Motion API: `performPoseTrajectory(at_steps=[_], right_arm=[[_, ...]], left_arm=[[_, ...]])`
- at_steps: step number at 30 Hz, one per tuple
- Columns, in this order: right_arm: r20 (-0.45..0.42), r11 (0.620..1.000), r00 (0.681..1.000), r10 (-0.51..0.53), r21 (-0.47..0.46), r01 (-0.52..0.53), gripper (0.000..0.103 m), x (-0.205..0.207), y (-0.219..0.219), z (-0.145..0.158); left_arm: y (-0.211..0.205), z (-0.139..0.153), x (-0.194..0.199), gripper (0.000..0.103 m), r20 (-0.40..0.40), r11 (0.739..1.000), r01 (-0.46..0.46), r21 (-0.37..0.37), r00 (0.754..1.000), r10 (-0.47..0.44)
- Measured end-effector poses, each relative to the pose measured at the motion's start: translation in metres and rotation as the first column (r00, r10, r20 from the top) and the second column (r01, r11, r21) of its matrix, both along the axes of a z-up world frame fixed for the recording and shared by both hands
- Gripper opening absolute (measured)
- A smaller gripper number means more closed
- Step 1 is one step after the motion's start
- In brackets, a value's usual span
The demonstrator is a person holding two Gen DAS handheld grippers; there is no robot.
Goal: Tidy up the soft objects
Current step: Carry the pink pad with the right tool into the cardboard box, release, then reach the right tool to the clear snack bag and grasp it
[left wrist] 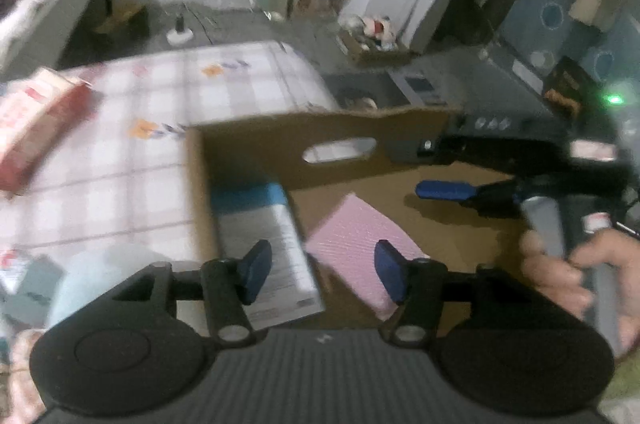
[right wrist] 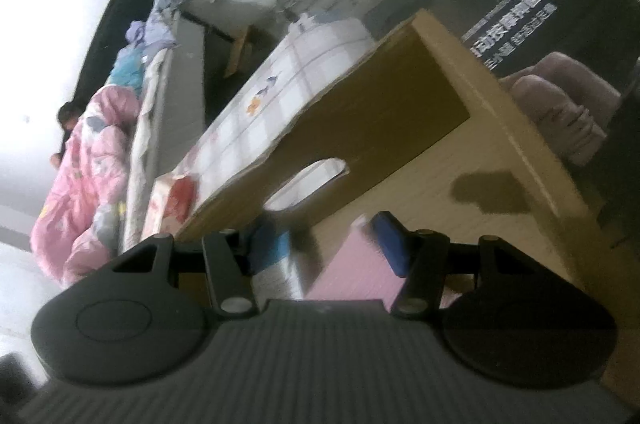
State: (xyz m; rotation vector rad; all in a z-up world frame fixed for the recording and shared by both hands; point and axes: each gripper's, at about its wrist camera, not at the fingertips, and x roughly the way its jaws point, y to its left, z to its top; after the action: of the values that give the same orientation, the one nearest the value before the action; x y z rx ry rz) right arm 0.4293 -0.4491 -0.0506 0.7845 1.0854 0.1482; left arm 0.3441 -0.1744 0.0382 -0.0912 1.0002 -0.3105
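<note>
The left gripper hangs over an open cardboard box, its blue pads spread apart with nothing pinched between them. A pink pack lies tilted on the box floor at about twelve o'clock from the pads, its near end reaching in between them without touching either, as far as the blur lets one judge. A white pack with a blue end lies flat at about eleven o'clock, along the box's left wall, just beside the pink one.

The right gripper also reaches into the box from the three o'clock side, held by a hand. Its pads stand apart; the pink pack lies under the right pad and the white pack by the left, but contact cannot be told.

A red and white pack rests on the checked cloth at ten o'clock, well apart from the box.
</note>
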Motion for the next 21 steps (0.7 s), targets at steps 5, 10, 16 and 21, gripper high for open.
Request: performPoseTrajectory(at_steps=[5,10,16,21], right_arm=[[-0.033,0.999,0.999,0.03,0.015,-0.03,0.054,-0.015,0.007,-0.003],[-0.082,0.999,0.996,0.016,0.03,-0.014,0.055,-0.04,0.005,-0.001],[-0.216,0.999,0.976,-0.035,0.029,0.043,0.056,-0.052,0.008,-0.031],[-0.254,0.995,0.966,-0.057,0.064,0.076,0.056,-0.049,0.026,-0.048]], left_arm=[[0.038,0.028,-0.028,0.064,0.048,0.999,-0.037,-0.007,0.998,0.037],[0.079,0.046,-0.055,0.069,0.081,0.995,-0.089,-0.04,0.992,0.092],[0.122,0.05,-0.094,0.073,0.121,0.988,-0.147,-0.058,0.981,0.153],[0.153,0.037,-0.126,0.073,0.138,0.979,-0.205,-0.02,0.969,0.206]])
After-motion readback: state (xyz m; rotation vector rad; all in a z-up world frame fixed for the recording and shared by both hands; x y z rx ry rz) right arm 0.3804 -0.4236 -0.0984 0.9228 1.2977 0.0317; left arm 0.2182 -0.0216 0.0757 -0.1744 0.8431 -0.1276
